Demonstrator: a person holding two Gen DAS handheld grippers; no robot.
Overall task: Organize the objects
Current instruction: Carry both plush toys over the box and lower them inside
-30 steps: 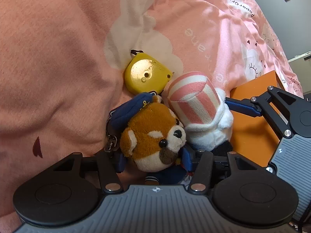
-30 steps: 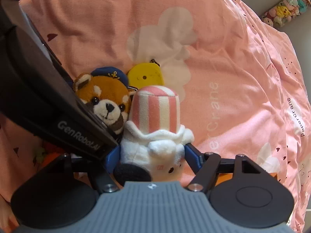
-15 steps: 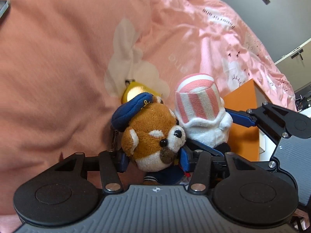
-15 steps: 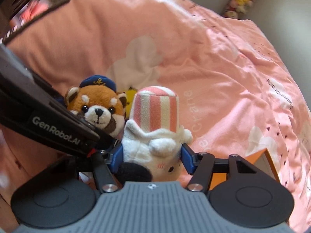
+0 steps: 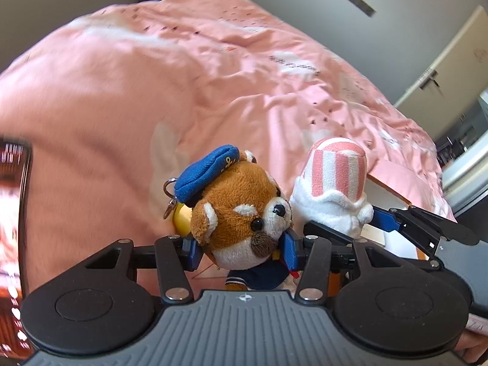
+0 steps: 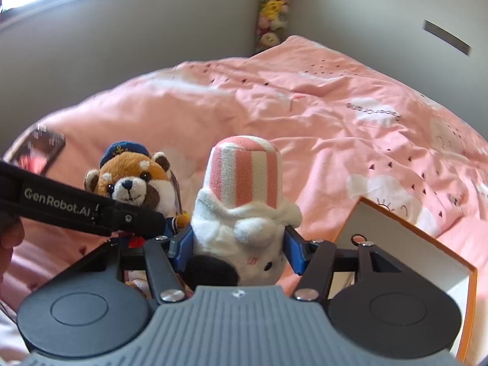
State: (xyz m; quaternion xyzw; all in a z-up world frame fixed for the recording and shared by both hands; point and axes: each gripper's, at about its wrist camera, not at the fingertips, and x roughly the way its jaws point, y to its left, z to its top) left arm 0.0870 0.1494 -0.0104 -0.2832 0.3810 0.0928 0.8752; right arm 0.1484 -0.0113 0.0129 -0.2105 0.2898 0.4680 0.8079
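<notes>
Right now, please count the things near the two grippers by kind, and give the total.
Plush toys: 2, the red panda and the striped-hat plush.
Boxes: 1, the orange box.
Yellow objects: 1.
Phones: 1.
Total: 5

**user_a:** The bedspread (image 6: 305,116) is done in pink, dotted with white clouds and small dark marks. An orange-brown and white coat is seen on the red panda plush (image 5: 241,213), topped by a blue cap with a gold anchor.

**user_b:** Agreed. Pink and white stripes are carried on the hat of the white plush (image 6: 244,201). Blue pads (image 6: 292,253) are fitted to the black tongs, and the box (image 6: 411,244) is edged in orange, white inside.
</notes>
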